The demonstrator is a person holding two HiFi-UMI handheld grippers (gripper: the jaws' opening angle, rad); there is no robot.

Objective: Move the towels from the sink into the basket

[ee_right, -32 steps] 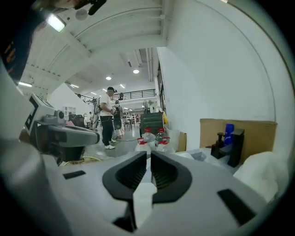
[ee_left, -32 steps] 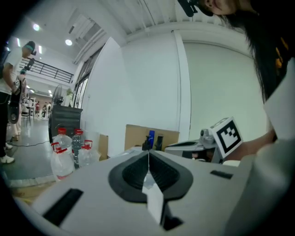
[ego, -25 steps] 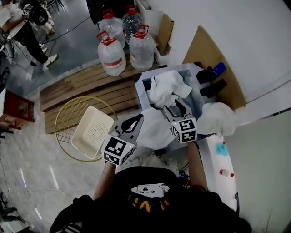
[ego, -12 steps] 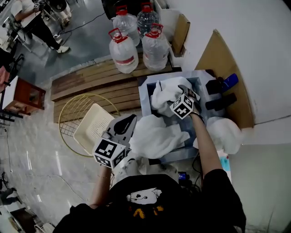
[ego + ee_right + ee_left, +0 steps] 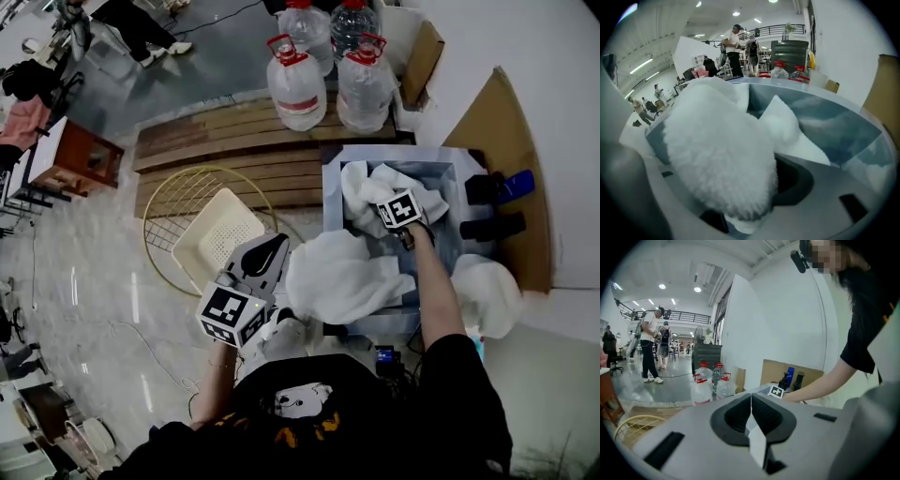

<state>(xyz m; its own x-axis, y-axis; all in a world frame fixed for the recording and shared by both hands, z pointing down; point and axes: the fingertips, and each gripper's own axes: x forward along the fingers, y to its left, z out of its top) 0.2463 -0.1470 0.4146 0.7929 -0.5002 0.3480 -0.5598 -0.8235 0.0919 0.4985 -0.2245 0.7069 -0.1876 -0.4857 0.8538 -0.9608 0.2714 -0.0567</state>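
right gripper [image 5: 389, 195] gone from sink's near edge down into sink [image 5: 452, 159]; jaws closing round fluffy towel [image 5: 717, 150], grip not firm yet. left gripper [image 5: 267, 251] clenched, empty, beside basket [image 5: 216, 246]. draped towel [image 5: 342, 277] over sink rim. nothing in basket yet.

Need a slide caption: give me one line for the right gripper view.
Right gripper, jaws closing around a fluffy white towel in the sink, a second towel lying just behind.
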